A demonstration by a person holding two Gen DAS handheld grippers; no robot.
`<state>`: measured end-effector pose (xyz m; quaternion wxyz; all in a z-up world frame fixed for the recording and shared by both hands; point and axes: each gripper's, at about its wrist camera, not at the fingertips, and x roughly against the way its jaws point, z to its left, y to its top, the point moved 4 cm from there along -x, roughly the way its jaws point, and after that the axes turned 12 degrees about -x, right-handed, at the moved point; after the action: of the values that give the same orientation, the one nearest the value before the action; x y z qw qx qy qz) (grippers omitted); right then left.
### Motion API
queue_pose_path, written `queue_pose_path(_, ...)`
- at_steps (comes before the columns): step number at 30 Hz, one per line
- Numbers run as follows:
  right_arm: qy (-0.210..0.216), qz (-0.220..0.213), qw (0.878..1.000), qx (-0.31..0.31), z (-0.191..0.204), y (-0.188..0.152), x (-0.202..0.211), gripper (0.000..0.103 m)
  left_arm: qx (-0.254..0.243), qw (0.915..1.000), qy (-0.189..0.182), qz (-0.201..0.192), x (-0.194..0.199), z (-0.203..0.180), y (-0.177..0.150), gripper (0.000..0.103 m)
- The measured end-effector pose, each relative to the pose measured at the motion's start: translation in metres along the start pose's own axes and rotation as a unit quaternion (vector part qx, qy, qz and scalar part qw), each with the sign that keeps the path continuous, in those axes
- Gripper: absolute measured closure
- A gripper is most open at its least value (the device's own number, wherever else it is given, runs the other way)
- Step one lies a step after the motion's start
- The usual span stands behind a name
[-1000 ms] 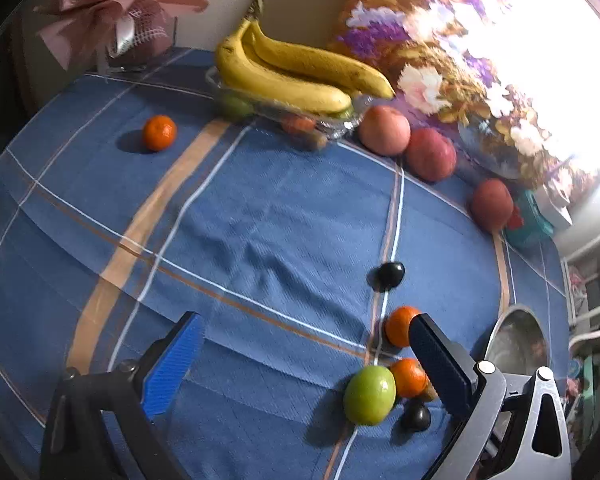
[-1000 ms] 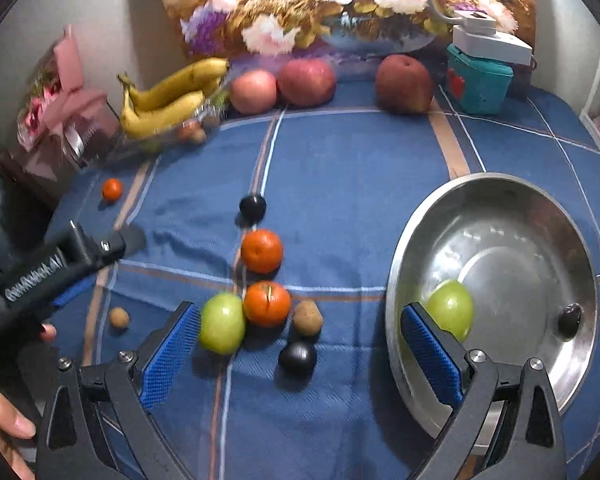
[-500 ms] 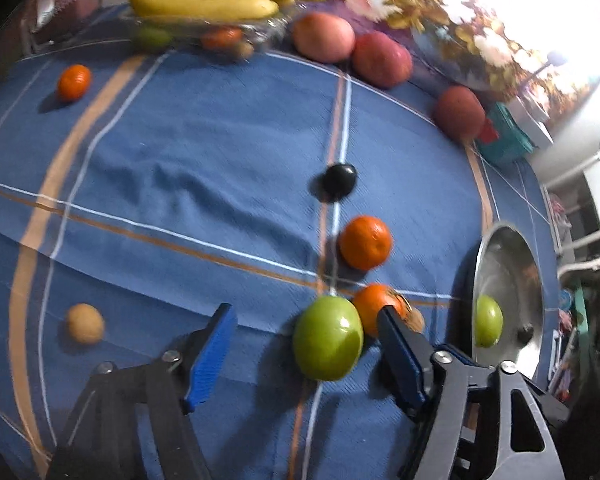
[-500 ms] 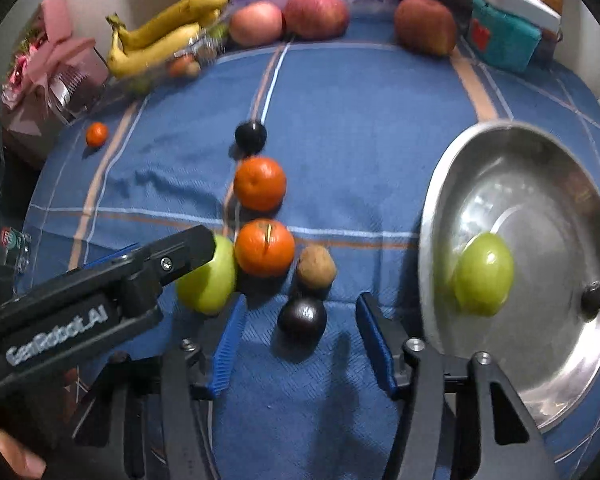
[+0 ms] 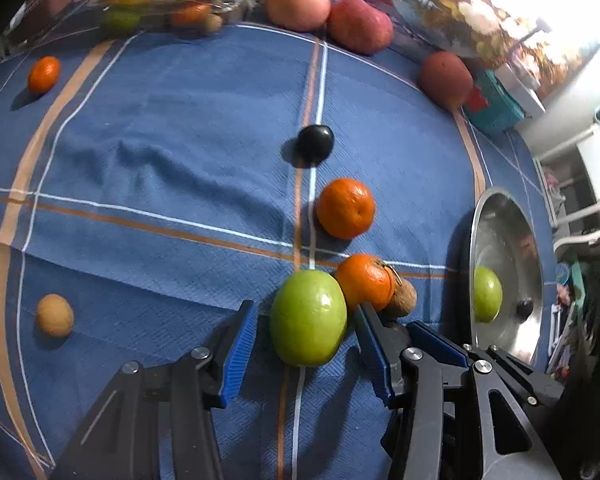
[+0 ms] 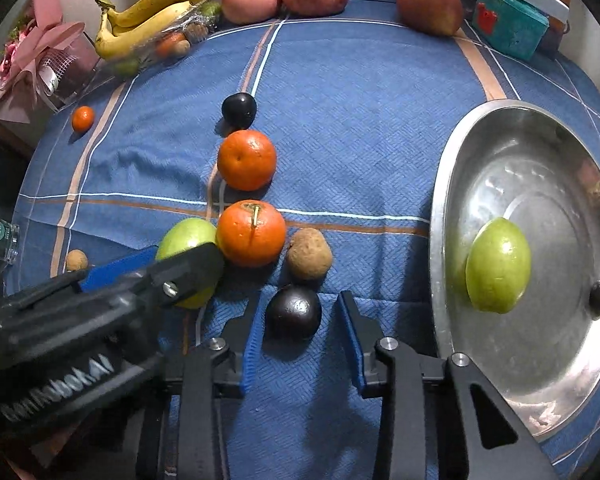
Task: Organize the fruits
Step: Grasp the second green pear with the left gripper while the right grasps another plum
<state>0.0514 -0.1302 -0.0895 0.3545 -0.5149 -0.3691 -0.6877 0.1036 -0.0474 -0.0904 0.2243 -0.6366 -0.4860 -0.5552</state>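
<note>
Two open jaws, green apple [image 5: 308,317] between, dark plum [image 6: 293,312] between

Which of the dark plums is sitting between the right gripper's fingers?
The dark plum nearest the camera, just below the brown kiwi, sits between the open right gripper fingers. The other plum lies beyond both oranges.

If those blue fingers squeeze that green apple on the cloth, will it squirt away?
The green apple looks round and glossy, so it could slip or roll. It leans against an orange, which may steady it. The left gripper straddles its widest part, which probably helps.
</note>
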Motion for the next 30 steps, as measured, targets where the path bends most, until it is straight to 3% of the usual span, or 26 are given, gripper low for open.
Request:
queue_pose_path(4, 0.006, 0.002, 1.0, 0.006, 0.002, -0.001, 0.001, 0.074, -0.006, 1.0, 0.003, 0.0, -0.001, -0.006, 0.003, 0.06)
queue_pose_path(11, 0.02, -0.005, 1.0, 0.002, 0.007, -0.003, 0.01, 0.074, 0.001, 0.9999, -0.004, -0.014, 0.005, -0.003, 0.005, 0.06)
queue_pose_path(20, 0.045, -0.041, 0.998, -0.019, -0.002, 0.008, 0.04, 0.075, 0.003, 0.9971, -0.006, -0.076, 0.041, 0.0, 0.018, 0.06)
queue_pose_path(30, 0.045, -0.074, 0.996, -0.03, -0.007, 0.016, 0.063, 0.075, 0.005, 0.9954, 0.004, -0.096, 0.051, 0.001, 0.021, 0.06)
